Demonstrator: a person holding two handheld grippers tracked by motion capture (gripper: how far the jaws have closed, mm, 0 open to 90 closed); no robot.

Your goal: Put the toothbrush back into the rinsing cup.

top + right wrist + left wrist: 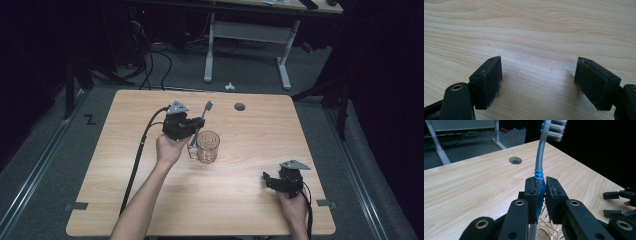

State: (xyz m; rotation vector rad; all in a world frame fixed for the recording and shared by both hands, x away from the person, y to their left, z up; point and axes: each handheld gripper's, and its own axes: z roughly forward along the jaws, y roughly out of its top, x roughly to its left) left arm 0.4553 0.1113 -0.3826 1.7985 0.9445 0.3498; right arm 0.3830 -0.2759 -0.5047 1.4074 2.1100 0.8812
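Here, at the left, the toothbrush (539, 170) is pinched by its ribbed blue grip in the closed left gripper (542, 195), bristles up, just above the glass cup (207, 146). It is judged light, stiff and slick; the glass fragile. Further right, the right gripper (537, 82) is held wide apart and empty over the table (536, 30).

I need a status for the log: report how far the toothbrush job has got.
Done: the left gripper is shut on the toothbrush, lifted off the table. In hand: its handle end hangs at the glass cup, bristles up. Left: probably releasing it into the cup. The right gripper rests open, apart.
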